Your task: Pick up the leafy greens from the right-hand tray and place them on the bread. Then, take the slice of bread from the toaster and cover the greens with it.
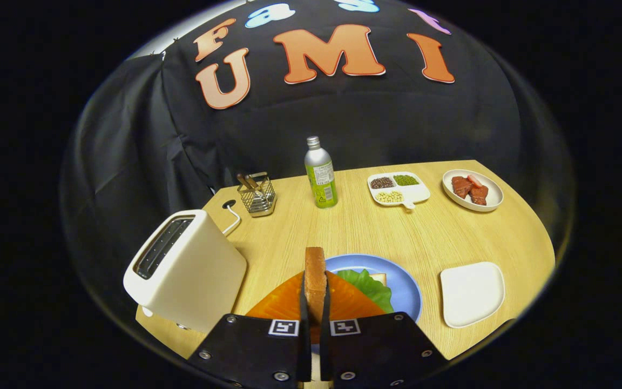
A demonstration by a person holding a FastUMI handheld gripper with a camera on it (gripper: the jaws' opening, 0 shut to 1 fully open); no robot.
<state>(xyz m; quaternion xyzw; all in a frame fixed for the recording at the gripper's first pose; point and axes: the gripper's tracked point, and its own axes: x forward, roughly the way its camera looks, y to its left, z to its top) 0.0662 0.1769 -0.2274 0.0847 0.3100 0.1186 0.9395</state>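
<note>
The bottle (320, 173) has a green label with small print, but the words are too tiny to read. Two square black-and-white code marks (283, 327) sit on the gripper (315, 294), one behind each finger, and the fingers squeeze a slice of bread (315, 265) standing on its edge. No numbers can be read on the other things.

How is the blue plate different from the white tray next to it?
The blue plate is round; the white tray is squarish with rounded corners. The plate holds leafy greens on bread; the tray holds nothing. The gripper, shut on a bread slice, stands before the plate, while the tray lies beside it. Both rest on the wooden table.
</note>
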